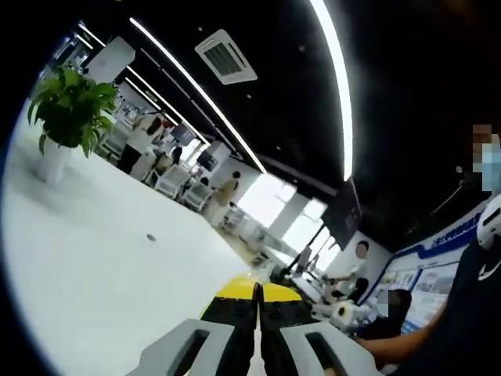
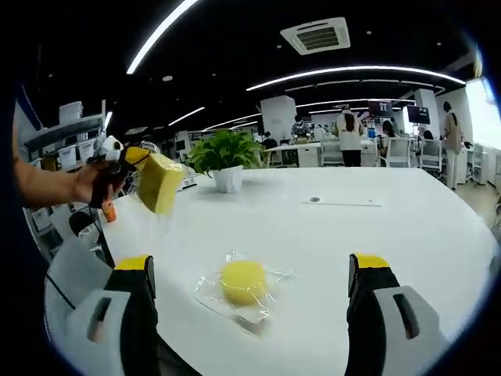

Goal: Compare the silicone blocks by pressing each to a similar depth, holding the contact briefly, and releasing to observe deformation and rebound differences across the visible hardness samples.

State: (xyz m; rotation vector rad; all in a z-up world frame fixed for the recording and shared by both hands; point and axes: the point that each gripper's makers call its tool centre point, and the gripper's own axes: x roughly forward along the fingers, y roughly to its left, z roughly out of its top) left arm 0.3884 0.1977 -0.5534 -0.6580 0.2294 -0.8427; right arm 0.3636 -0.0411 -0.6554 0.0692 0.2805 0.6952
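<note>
In the right gripper view, the right gripper (image 2: 250,313) stands released: its two yellow-tipped jaws rise at 7 and 5 o'clock, wide apart, with nothing between them. The wide spread frames the sample ahead, which suggests the gripper is lined up for an approach rather than a press.

Just beyond the jaws, at centre and slightly toward 6 o'clock, a round yellow silicone block (image 2: 243,282) lies on a sheet of clear plastic wrap (image 2: 210,296), which rests flat on the white table (image 2: 407,235). The block is untouched and shows no dent. The wrap probably keeps the sample off the table surface.

At 10 o'clock, the left gripper (image 2: 135,160) is held above the table edge by a person's hand (image 2: 88,182). It is clenched on a second silicone block (image 2: 160,184), a pale yellow slab that hangs tilted from the jaws, clear of the table. Holding it in the air lets the squeeze act on the sample alone.

In the left gripper view, the left jaws rise from 6 o'clock with their yellow tips drawn close together; the block itself cannot be made out there.

Farther back at 12 o'clock, a potted plant (image 2: 225,160) stands on the table, and a small dark round fitting (image 2: 314,200) sits in the tabletop toward 1 o'clock. Beyond lie desks, chairs and people in an open office.

Judgement: one sample is under compression and the round one is not yet pressed.
</note>
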